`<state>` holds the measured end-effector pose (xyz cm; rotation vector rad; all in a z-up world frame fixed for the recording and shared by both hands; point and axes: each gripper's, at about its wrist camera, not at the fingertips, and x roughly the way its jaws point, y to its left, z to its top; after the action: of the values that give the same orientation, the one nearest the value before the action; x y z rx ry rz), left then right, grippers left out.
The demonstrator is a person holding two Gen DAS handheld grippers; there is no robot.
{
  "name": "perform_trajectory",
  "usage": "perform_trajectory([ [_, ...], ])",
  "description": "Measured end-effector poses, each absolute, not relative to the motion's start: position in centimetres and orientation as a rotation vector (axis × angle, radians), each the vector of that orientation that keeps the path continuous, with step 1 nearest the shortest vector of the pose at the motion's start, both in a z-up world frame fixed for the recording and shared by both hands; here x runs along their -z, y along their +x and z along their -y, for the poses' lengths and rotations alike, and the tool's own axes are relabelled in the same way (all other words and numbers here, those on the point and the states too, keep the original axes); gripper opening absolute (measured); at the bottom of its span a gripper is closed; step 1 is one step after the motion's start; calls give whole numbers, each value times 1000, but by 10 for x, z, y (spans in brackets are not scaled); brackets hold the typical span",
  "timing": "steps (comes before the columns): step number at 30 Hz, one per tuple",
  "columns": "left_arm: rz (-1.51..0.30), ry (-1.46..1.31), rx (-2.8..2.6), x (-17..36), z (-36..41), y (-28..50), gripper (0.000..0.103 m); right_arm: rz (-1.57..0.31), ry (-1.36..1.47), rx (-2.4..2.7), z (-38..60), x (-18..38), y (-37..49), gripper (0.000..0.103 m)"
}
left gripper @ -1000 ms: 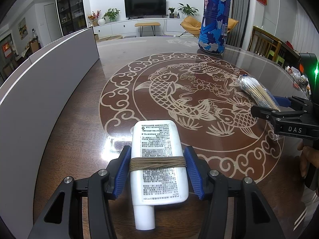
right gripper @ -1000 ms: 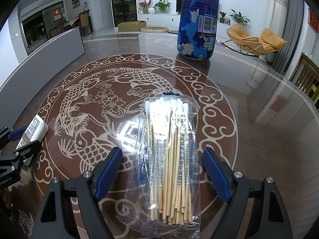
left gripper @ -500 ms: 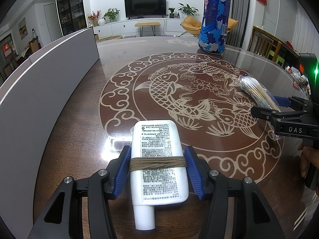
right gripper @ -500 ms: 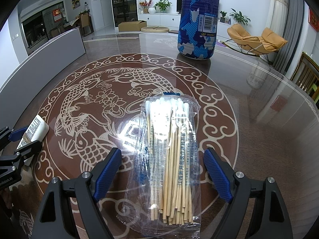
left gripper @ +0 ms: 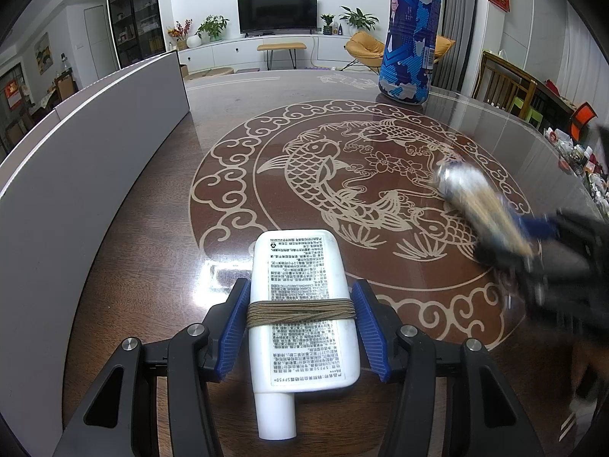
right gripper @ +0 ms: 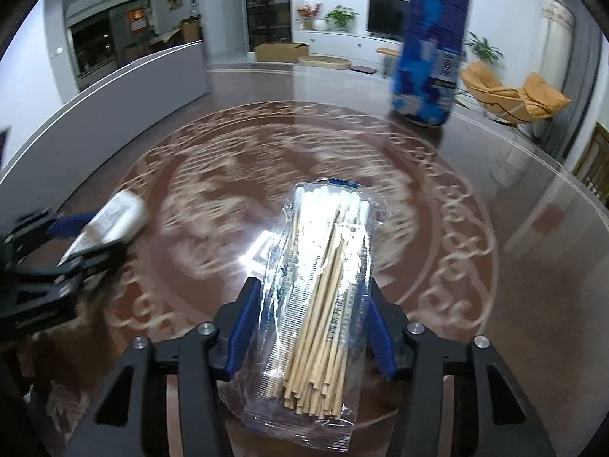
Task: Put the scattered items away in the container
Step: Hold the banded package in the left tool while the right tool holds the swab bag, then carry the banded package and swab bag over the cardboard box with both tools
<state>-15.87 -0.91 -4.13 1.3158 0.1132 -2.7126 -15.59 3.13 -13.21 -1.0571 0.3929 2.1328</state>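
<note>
The right claw [right gripper: 308, 327] has closed on the cotton swab packet [right gripper: 319, 297] and lifted it off the bench [left gripper: 160, 198]; the left claw [left gripper: 300, 327] still grips the white sunscreen tube [left gripper: 300, 304] just above the bench.

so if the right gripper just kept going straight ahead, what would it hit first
Probably nothing close: ahead of the right gripper and its swab pack lies open table. The blue can stands right of that line, though blur makes depth uncertain.
</note>
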Motion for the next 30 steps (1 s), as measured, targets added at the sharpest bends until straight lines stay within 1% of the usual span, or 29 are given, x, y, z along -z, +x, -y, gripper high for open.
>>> perform_trajectory([
  [5,-120,1319,2716,41,9,-157,54,-416,-1045,-2146,16,133,-153,53],
  [10,-100,1332,2748,41,4,-125,54,-422,-1037,-2124,46,133,-138,54],
  [13,-118,1313,2759,41,5,-107,54,-442,-1025,-2118,54,131,-127,59],
  [14,-125,1305,2759,41,5,-103,54,-449,-1023,-2118,55,131,-124,63],
  [15,-130,1304,2757,41,5,-100,57,-454,-1021,-2119,56,130,-122,70],
  [16,-142,1306,2762,41,5,-98,64,-462,-1023,-2121,56,131,-121,75],
  [17,-163,1327,2770,41,6,-97,91,-471,-1027,-2118,55,131,-121,85],
  [18,-186,1373,2761,44,7,-97,103,-476,-1028,-2116,54,132,-121,86],
  [23,-193,1385,2776,46,13,-89,103,-483,-1046,-2129,53,132,-119,87],
  [25,-145,1401,2777,48,11,-88,103,-475,-1089,-2125,52,132,-121,87],
  [27,-25,1471,2764,50,4,-92,103,-502,-1150,-2116,46,130,-124,88],
  [30,-48,1593,2756,45,6,-105,103,-587,-1275,-2086,29,126,-133,91],
])
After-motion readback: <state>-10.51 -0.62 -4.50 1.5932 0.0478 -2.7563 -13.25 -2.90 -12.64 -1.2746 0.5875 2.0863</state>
